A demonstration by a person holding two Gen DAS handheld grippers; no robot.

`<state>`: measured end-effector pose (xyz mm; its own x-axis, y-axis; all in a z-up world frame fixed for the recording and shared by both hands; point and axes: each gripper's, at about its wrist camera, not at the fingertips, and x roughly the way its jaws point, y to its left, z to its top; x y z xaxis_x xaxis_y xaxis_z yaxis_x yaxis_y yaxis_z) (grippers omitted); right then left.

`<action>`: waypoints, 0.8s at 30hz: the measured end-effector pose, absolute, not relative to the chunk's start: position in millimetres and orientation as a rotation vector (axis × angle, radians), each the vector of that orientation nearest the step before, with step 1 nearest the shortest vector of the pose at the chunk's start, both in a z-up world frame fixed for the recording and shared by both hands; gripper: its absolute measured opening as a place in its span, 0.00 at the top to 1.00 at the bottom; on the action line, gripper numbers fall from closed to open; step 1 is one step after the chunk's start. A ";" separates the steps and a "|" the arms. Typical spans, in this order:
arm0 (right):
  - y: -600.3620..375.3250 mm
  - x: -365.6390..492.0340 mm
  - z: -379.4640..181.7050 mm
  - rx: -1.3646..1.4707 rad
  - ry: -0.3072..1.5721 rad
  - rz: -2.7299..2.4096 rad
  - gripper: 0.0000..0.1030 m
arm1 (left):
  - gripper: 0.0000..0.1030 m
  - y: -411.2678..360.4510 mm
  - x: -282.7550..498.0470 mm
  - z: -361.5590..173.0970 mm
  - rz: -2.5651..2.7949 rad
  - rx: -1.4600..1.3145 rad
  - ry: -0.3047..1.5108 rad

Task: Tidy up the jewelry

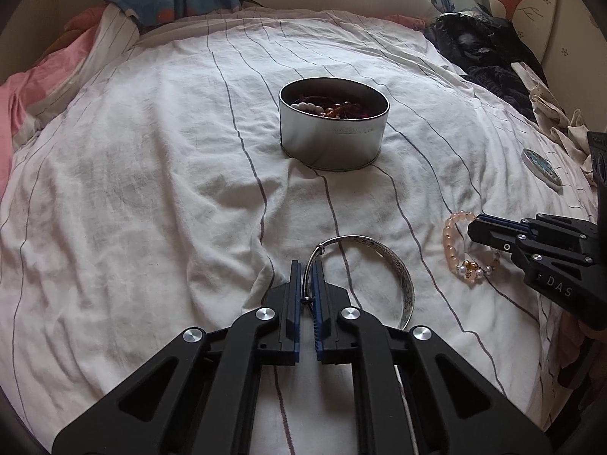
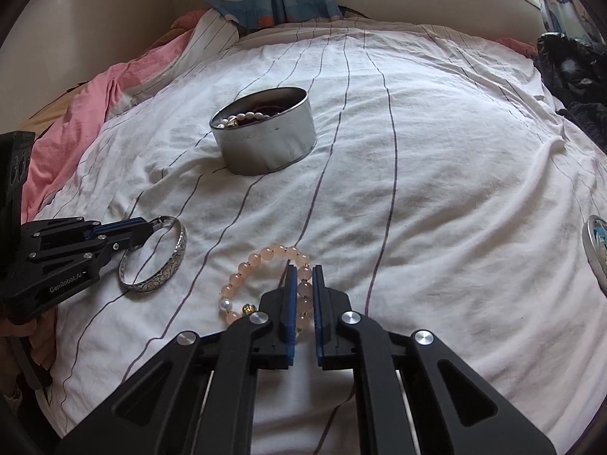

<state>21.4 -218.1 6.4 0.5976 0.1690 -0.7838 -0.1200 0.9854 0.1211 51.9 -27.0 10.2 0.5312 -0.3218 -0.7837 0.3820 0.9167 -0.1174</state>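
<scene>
Soft daylight from upper right, fisheye-bent dark edges, sharp focus.

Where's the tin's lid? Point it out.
The lid lies flat on the bedsheet at the right wrist view's right edge, right of the pink bead bracelet and apart from the tin.

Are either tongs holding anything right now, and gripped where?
Left tongs pinch the silver bangle by its thin wire side. Right tongs close on the pink bead bracelet across its beaded strand. Both pieces still lie on the bedsheet.

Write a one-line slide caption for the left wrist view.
Left gripper clamps a silver bangle on the striped bedsheet, open jewelry tin ahead.
</scene>
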 end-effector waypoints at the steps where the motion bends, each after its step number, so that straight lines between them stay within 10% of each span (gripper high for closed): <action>1: -218.9 22.3 5.0 0.062 0.926 0.167 0.86 | 0.94 -27.2 52.5 9.5 -0.424 0.074 0.927; 3: -217.5 22.5 3.7 0.062 0.931 0.183 0.67 | 0.94 -26.8 52.9 8.2 -0.426 0.072 0.935; 7: -212.6 23.9 -1.6 0.036 0.955 0.183 0.66 | 0.93 -27.7 54.6 5.5 -0.428 0.069 0.947; 14: -211.7 22.1 -1.5 0.036 0.952 0.194 0.92 | 0.92 -28.7 54.5 4.5 -0.427 0.072 0.950; 24: -215.3 21.8 1.1 0.051 0.943 0.184 0.87 | 0.78 -34.4 50.5 4.7 -0.458 0.086 0.946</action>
<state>21.8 -215.3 1.1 0.5731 0.1792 -0.7997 -0.1343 0.9831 0.1240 50.5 -34.4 4.7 0.4967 -0.3408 -0.7982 0.4151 0.9010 -0.1264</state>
